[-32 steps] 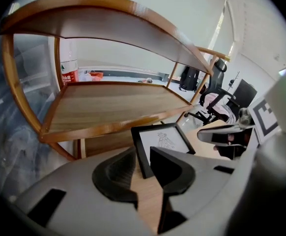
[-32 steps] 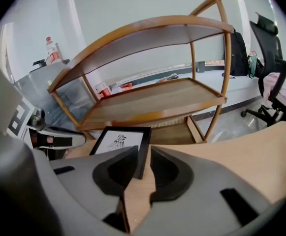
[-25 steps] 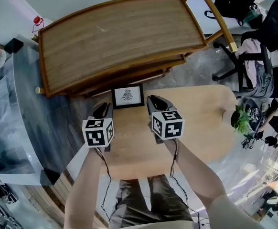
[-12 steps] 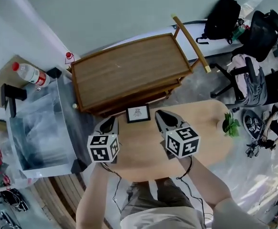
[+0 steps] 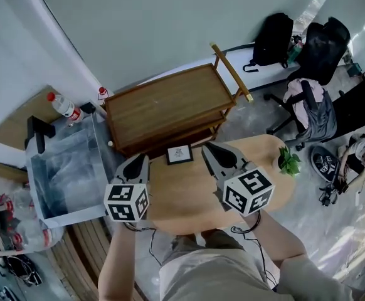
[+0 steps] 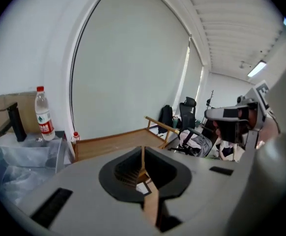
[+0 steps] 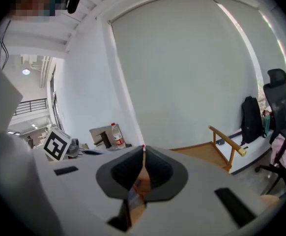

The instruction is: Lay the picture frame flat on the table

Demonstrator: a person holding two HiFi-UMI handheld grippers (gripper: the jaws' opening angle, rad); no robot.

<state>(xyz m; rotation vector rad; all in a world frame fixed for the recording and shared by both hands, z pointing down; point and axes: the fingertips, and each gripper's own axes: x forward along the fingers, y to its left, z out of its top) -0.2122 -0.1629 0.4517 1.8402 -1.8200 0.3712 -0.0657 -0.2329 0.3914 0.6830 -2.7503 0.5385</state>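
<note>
A small black picture frame (image 5: 179, 154) with a white print sits at the far edge of the round wooden table (image 5: 189, 199). Its face shows toward me, and I cannot tell whether it leans or lies flat. My left gripper (image 5: 138, 162) hovers to the left of the frame and my right gripper (image 5: 209, 149) to its right, neither touching it. In the left gripper view the left gripper (image 6: 143, 151) has its jaws meeting in a line with nothing held. The right gripper (image 7: 143, 149) looks the same in the right gripper view.
A wooden cart (image 5: 170, 105) stands just behind the table. A clear plastic bin (image 5: 69, 168) and a water bottle (image 5: 65, 107) are at the left. A small potted plant (image 5: 288, 162) sits on the table's right edge. An office chair (image 5: 308, 105) and a black backpack (image 5: 273, 39) lie beyond.
The head view has drawn back, so the table and frame look smaller. Both grippers have risen toward the camera and away from the frame, staying shut.
</note>
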